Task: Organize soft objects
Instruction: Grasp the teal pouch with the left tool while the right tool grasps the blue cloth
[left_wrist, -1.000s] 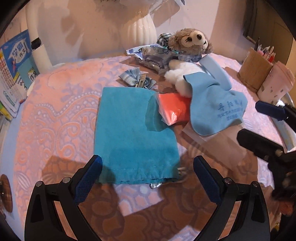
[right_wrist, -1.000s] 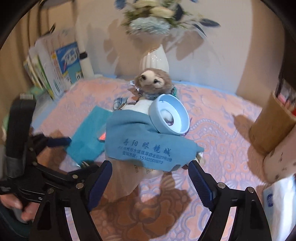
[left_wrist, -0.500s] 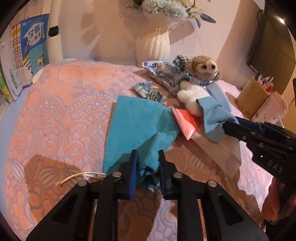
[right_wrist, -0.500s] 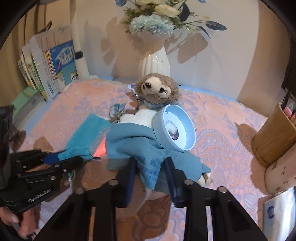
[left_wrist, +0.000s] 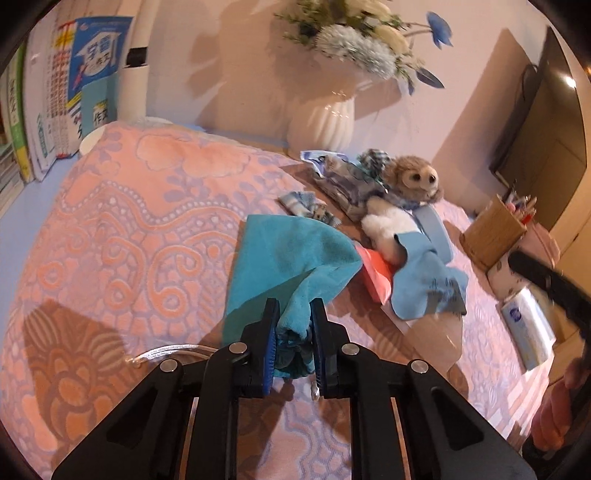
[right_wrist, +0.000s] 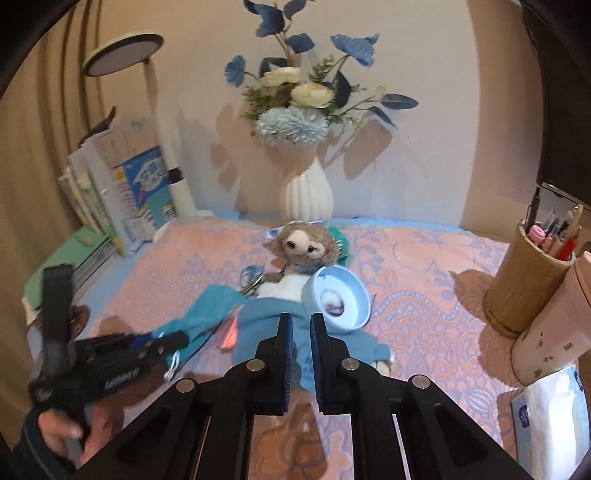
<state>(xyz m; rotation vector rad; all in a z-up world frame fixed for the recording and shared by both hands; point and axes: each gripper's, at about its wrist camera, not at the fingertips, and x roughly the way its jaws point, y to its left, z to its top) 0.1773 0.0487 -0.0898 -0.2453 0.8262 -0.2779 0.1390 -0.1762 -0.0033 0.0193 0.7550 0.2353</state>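
Observation:
My left gripper (left_wrist: 293, 317) is shut on the near edge of a teal drawstring pouch (left_wrist: 284, 254) and lifts it off the pink patterned blanket (left_wrist: 129, 221). My right gripper (right_wrist: 301, 328) is shut on a light blue glasses cloth (right_wrist: 266, 325) with printed writing, raised off the blanket; the cloth also shows in the left wrist view (left_wrist: 424, 284). A brown and white plush toy (left_wrist: 402, 192) lies behind, with a pale blue round case (right_wrist: 338, 299) against it. An orange packet (left_wrist: 375, 273) lies between pouch and cloth.
A white vase (right_wrist: 306, 195) of flowers stands at the back wall. Books (left_wrist: 55, 110) lean at the left. A wooden pen holder (right_wrist: 524, 280), a pink cup (right_wrist: 554, 332) and a tissue pack (right_wrist: 550, 421) stand at the right. A checked hair bow (left_wrist: 306, 208) and a wrapper (left_wrist: 343, 181) lie near the toy.
Both grippers closed from wide open, the left on the pouch, the right on the cloth. Both now lift and pull their fabric up and back.

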